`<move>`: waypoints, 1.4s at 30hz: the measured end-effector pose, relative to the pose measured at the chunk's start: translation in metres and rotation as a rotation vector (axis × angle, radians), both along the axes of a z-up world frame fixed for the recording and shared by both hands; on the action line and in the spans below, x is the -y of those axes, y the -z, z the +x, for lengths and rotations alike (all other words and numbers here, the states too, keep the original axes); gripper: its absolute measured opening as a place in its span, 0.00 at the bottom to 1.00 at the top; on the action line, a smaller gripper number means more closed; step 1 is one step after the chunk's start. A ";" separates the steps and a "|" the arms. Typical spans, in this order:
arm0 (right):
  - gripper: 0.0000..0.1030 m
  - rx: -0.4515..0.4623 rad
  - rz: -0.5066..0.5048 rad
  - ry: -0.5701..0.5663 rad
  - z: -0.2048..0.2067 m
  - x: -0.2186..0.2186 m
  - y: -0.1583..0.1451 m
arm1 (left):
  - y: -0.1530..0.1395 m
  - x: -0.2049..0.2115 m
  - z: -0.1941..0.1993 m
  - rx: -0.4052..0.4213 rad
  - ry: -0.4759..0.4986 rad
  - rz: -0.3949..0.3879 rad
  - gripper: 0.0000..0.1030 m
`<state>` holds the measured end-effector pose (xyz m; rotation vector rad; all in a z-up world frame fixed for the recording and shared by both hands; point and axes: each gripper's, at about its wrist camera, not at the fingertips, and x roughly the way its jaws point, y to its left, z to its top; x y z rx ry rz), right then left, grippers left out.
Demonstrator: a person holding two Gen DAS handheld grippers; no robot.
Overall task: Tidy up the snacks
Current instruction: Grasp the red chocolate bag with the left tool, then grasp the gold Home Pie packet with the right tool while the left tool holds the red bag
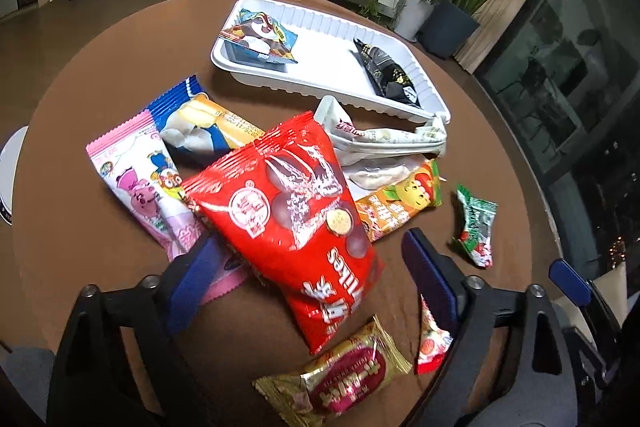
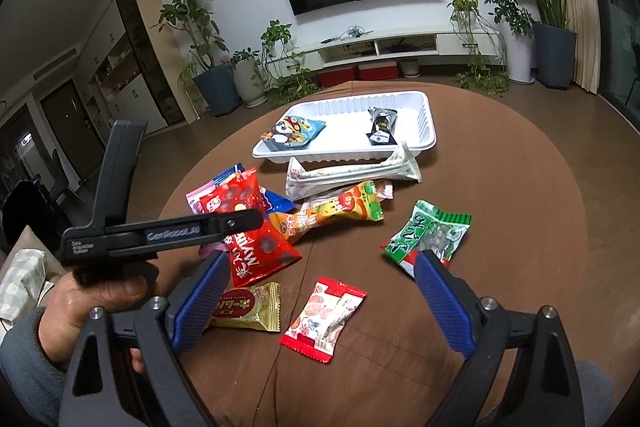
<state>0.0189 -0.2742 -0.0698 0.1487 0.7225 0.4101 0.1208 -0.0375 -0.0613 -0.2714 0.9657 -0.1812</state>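
A large red snack bag lies on top of the pile, between the fingers of my left gripper. The jaws stand open around it, with a gap at the right pad. Under it lie a pink pack, a blue pack, a white pack and an orange pack. The white tray behind holds a cartoon pack and a black pack. My right gripper hangs open over a small red-and-white pack, with a green pack by its right finger.
A gold-wrapped snack lies near the front edge of the round brown table. A hand holds the left gripper's handle. Potted plants, a TV stand and a wall screen stand beyond the table.
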 end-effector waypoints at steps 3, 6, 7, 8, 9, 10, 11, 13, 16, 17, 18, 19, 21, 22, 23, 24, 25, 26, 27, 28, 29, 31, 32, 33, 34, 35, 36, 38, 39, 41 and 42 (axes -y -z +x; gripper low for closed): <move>0.92 0.000 0.001 0.002 0.000 0.000 0.001 | 0.006 0.003 0.007 -0.012 -0.003 0.016 0.78; 0.92 -0.002 0.002 0.004 0.000 0.001 0.002 | 0.010 0.003 0.010 -0.017 0.005 0.012 0.63; 0.92 -0.004 0.002 0.005 0.001 0.002 0.002 | 0.010 0.002 0.010 -0.010 0.004 0.016 0.59; 0.92 -0.006 0.001 0.007 0.001 0.002 0.003 | 0.010 0.002 0.010 -0.005 0.007 0.015 0.53; 0.91 -0.011 0.001 0.008 0.001 0.002 0.005 | 0.010 0.003 0.010 -0.003 0.012 0.013 0.51; 0.90 -0.017 0.001 0.008 0.002 0.002 0.006 | 0.010 0.002 0.010 -0.002 0.014 0.010 0.49; 0.89 -0.023 0.000 0.009 0.002 0.001 0.007 | 0.010 0.002 0.010 0.001 0.016 0.007 0.47; 0.88 -0.033 -0.001 0.011 0.003 0.001 0.008 | 0.010 0.002 0.011 0.003 0.024 0.004 0.44; 0.88 -0.041 0.002 0.014 0.002 0.001 0.010 | 0.010 0.002 0.010 0.009 0.035 0.000 0.37; 0.88 -0.042 0.001 0.016 0.001 0.001 0.010 | 0.010 0.001 0.010 0.010 0.039 -0.003 0.36; 0.88 -0.045 0.002 0.017 0.001 0.001 0.010 | 0.009 0.001 0.010 0.013 0.042 -0.008 0.35; 0.88 -0.048 0.004 0.017 0.001 0.001 0.011 | 0.009 0.001 0.010 0.015 0.046 -0.012 0.35; 0.88 -0.052 0.002 0.017 0.000 0.001 0.012 | 0.008 0.000 0.009 0.021 0.053 -0.019 0.33; 0.88 -0.055 0.000 0.017 -0.001 0.000 0.013 | 0.007 -0.001 0.009 0.024 0.055 -0.022 0.32; 0.88 -0.058 0.000 0.015 -0.001 0.000 0.013 | 0.007 -0.001 0.008 0.027 0.059 -0.024 0.31; 0.88 -0.061 -0.001 0.012 -0.001 0.000 0.014 | 0.006 -0.002 0.007 0.030 0.063 -0.028 0.30; 0.88 -0.065 -0.003 0.010 -0.001 -0.001 0.015 | 0.005 -0.003 0.007 0.032 0.065 -0.032 0.30; 0.88 -0.069 -0.003 0.008 0.000 -0.001 0.016 | 0.004 -0.004 0.006 0.034 0.069 -0.036 0.30; 0.88 -0.073 -0.001 0.007 0.000 -0.002 0.016 | 0.003 -0.005 0.005 0.037 0.071 -0.039 0.30; 0.88 -0.075 0.001 0.003 -0.001 -0.002 0.016 | 0.002 -0.006 0.004 0.041 0.072 -0.043 0.29; 0.88 -0.075 0.001 -0.007 -0.001 -0.004 0.015 | 0.001 -0.008 0.003 0.045 0.074 -0.049 0.29; 0.88 -0.068 -0.005 -0.028 -0.002 -0.007 0.015 | -0.002 -0.012 0.001 0.047 0.081 -0.074 0.29; 0.88 -0.065 -0.008 -0.046 -0.003 -0.010 0.015 | -0.003 -0.014 0.000 0.048 0.084 -0.084 0.29; 0.88 -0.065 -0.011 -0.067 -0.004 -0.013 0.015 | -0.005 -0.016 -0.002 0.050 0.085 -0.094 0.29; 0.87 -0.065 -0.019 -0.108 -0.004 -0.018 0.015 | -0.008 -0.019 -0.003 0.050 0.088 -0.109 0.29; 0.87 -0.061 -0.031 -0.151 -0.004 -0.024 0.015 | -0.010 -0.021 -0.005 0.050 0.092 -0.122 0.29; 0.85 -0.053 -0.046 -0.191 -0.005 -0.029 0.013 | -0.012 -0.024 -0.006 0.049 0.098 -0.132 0.29; 0.84 -0.027 -0.105 -0.309 -0.006 -0.044 0.010 | -0.017 -0.032 -0.012 0.053 0.107 -0.147 0.29; 0.83 -0.007 -0.145 -0.373 -0.008 -0.052 0.009 | -0.019 -0.038 -0.016 0.051 0.106 -0.161 0.29; 0.83 0.031 -0.221 -0.514 -0.010 -0.070 0.007 | -0.021 -0.050 -0.024 0.043 0.098 -0.185 0.29; 0.82 0.039 -0.252 -0.572 -0.011 -0.077 0.008 | -0.022 -0.056 -0.029 0.040 0.093 -0.189 0.29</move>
